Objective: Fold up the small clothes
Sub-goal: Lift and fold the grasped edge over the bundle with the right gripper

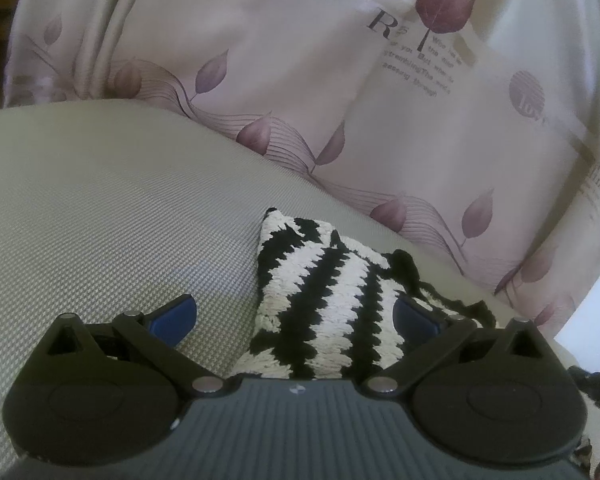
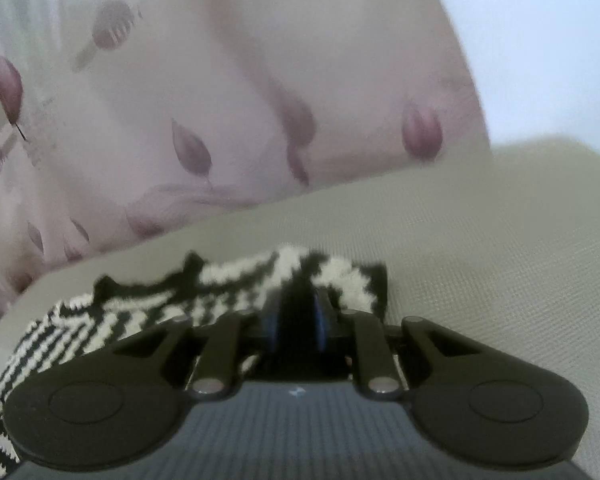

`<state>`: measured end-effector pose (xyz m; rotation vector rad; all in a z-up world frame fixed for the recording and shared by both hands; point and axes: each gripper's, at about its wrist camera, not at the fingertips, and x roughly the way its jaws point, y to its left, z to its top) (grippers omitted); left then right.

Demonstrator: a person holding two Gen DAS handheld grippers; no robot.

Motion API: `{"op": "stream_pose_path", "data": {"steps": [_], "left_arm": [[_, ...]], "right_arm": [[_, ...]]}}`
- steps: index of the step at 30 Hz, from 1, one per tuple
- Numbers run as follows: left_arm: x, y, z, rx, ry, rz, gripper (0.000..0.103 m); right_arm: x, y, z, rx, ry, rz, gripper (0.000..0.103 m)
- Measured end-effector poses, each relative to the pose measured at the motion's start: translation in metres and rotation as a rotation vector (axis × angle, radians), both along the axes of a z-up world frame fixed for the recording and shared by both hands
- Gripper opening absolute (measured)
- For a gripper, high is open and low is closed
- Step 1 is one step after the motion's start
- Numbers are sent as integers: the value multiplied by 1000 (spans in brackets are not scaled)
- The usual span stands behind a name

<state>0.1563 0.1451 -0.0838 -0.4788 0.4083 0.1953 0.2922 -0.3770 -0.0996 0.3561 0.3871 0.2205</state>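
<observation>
A black-and-white zigzag-striped knit garment [image 1: 320, 280] lies bunched on a beige woven seat [image 1: 100, 208]. My left gripper [image 1: 294, 316] stands open over its near part. One blue pad is on the bare seat to the left, and the other rests on the knit at the right. In the right wrist view the same garment [image 2: 140, 312] stretches off to the left. My right gripper [image 2: 294, 320] is nearly closed, with its blue pads pinching a dark fold at the garment's right end. That fold is raised slightly off the seat [image 2: 480, 260]. This view is blurred.
A pale pink cushion [image 1: 300, 80] printed with purple leaves and lettering leans against the back of the seat, right behind the garment; it also appears in the right wrist view as the cushion [image 2: 220, 100]. Bare seat spreads left of the garment. A white wall [image 2: 540, 40] shows at far right.
</observation>
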Motion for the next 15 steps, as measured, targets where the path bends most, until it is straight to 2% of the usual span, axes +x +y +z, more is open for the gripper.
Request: {"op": "stream_pose_path", "data": {"steps": [4, 8, 12, 15], "left_arm": [[-2, 0, 0, -2, -1, 4, 103], [-1, 2, -1, -18, 7, 5, 103], [1, 2, -1, -20, 9, -4, 103], [2, 0, -1, -20, 13, -13, 103]], "right_arm": [[0, 11, 19, -79, -35, 53, 18], [42, 37, 39, -199, 9, 219, 18], [90, 72, 30, -273, 98, 295, 15], [121, 89, 17, -298, 155, 284, 13]]}}
